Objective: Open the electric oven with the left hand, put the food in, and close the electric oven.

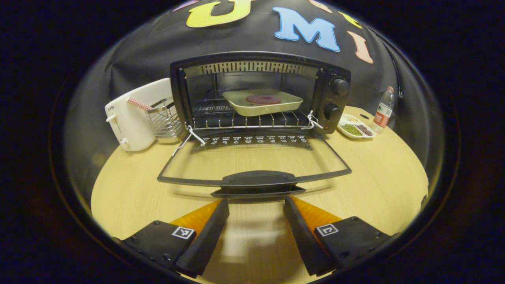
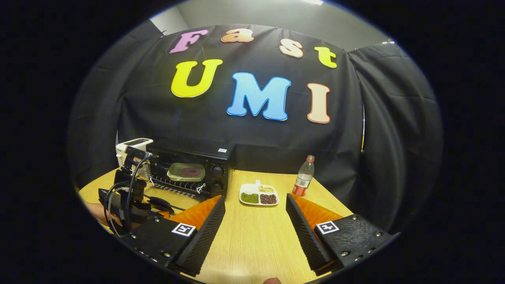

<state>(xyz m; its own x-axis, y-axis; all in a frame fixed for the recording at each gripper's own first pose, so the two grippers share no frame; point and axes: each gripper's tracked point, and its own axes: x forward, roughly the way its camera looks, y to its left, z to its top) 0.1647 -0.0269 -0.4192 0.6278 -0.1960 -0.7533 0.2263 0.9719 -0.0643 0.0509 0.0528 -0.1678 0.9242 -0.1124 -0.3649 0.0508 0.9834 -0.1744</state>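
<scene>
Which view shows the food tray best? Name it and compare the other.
Left gripper view: the tray sits close and central on the open oven's rack. The right gripper view shows it small and far off.

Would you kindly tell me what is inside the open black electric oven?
Inside the black electric oven, a cream rectangular tray holding a round reddish food slice sits on the wire rack. The tray's underside is hidden.
</scene>
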